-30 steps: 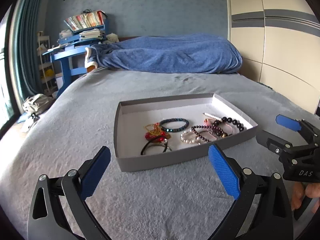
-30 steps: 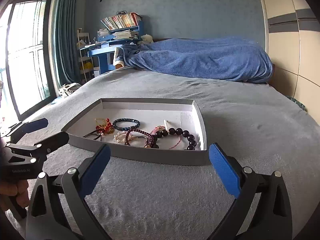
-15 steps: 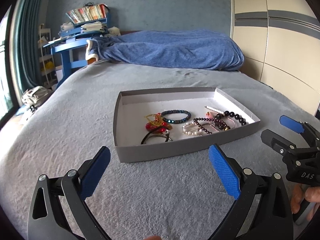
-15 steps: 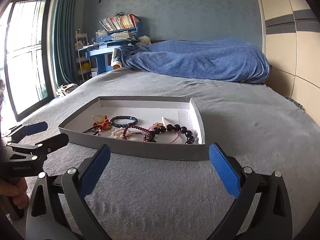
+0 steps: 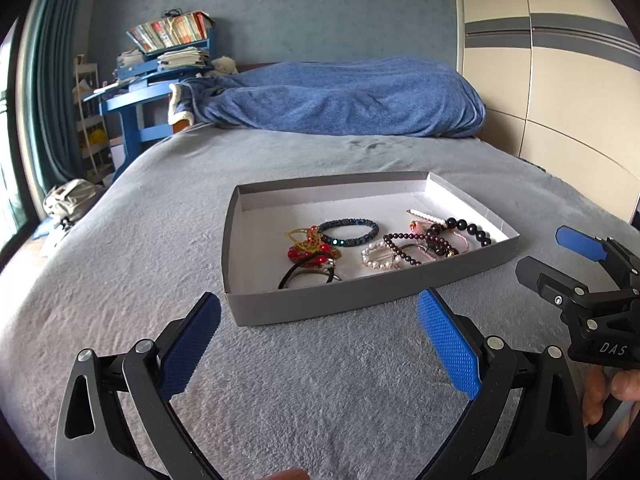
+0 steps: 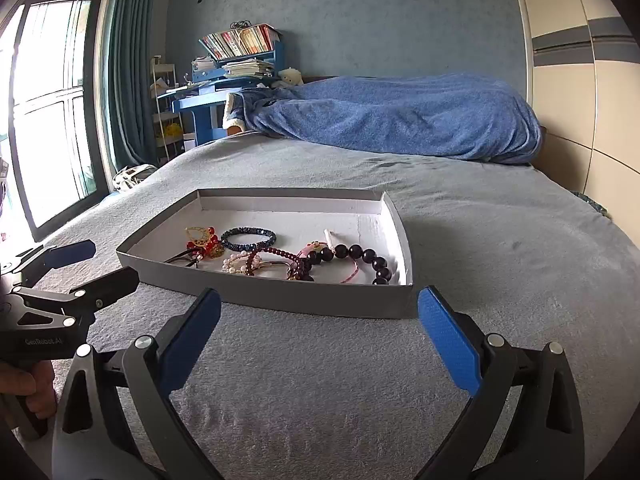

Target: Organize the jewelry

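- On the bed (image 5: 168, 216), a grey fleece cover carries a shallow grey tray (image 5: 328, 308); all jewelry in view lies inside it, loosely clustered, some pieces overlapping. That fits either a sorted-into-tray end state or a pile waiting to be separated; can't tell which.
- Left gripper (image 5: 318, 330): jaws wide, holding nothing, hovering low over the cover just short of the tray's near wall.
- Left of the cluster: black hair tie (image 5: 308, 274) under a gold-and-red charm piece (image 5: 310, 246). Soft, light, tangle-prone. Judgement: pinch the elastic loop, not the filigree, which looks thin and bendable.
- Centre: dark blue beaded bracelet (image 5: 348, 232), lying flat and apart from most of the rest. Probably the cleanest pick; grip across the bead band.
- Centre right: pearl ring-shaped piece (image 5: 380, 256) overlapped by a dark red beaded strand (image 5: 408, 246). Lifting one will likely drag the other. Beads are round and slippery, so the grip should be a firm pinch.
- Right: large black bead bracelet (image 6: 360, 258) with a pink cord (image 6: 352, 270) and a small white stick-like piece (image 6: 331, 237). Heaviest item here, still light.
- Right gripper (image 6: 318, 330): jaws wide, nothing between them, near the tray's right front corner.
- Surface: plush, soft, gives under load; the tray looks like light card and may slide or tip if a wall gets pushed.
- Room: blue blanket (image 6: 400, 120) heaped at the far end, blue desk (image 6: 204, 100) with books at far left, window (image 6: 48, 120) at left, wardrobe panels (image 5: 560, 80) at right.
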`<state>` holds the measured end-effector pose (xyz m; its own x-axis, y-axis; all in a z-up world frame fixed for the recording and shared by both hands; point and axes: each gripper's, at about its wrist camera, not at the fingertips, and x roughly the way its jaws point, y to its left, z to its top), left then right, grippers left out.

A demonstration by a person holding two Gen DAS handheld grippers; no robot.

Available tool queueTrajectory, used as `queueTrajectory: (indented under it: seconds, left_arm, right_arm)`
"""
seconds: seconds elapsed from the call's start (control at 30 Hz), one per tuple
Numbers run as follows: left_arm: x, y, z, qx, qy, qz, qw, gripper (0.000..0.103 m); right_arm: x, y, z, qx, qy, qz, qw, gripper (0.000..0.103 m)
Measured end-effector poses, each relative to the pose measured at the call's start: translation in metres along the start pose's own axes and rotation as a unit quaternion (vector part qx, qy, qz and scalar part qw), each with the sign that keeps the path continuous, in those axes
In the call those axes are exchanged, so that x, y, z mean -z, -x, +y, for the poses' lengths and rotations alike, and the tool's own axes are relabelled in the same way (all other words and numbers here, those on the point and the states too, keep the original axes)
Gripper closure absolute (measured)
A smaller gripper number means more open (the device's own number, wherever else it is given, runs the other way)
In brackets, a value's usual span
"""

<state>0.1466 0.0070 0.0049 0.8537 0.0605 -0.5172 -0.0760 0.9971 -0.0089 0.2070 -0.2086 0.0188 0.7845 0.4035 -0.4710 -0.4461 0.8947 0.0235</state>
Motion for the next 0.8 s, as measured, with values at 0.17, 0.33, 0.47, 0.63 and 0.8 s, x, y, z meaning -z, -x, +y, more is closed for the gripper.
queueTrajectory:
  seconds: [0.17,0.33,0.47,0.63,0.8]
  left_arm:
    - [0.0001,-0.0001,0.0001,0.000,0.000,0.000,1.0000,0.005]
    - [0.0005,0.0003,-0.0005,-0.001,0.001,0.001,1.0000,0.005]
    - [0.0008,0.0001,0.0001,-0.004,-0.001,0.003,1.0000,0.005]
    - [0.0008,0.0006,0.0004,-0.004,-0.001,0.003,1.0000,0.005]
    - [0.0006,0.0005,0.0001,-0.004,-0.001,0.003,1.0000,0.005]
  right_arm:
    - [0.0006,-0.0008,0.0013,0.000,0.000,0.001,1.000,0.006]
    - [0.0007,-0.0012,0.0008,-0.001,-0.001,0.002,1.000,0.006]
    - [0.0007,-0.0013,0.0008,-0.001,-0.002,0.002,1.000,0.006]
    - [0.0007,-0.0017,0.0011,-0.001,-0.002,0.002,1.000,0.006]
    - [0.0005,-0.0014,0.0004,-0.001,-0.001,0.002,1.000,0.006]
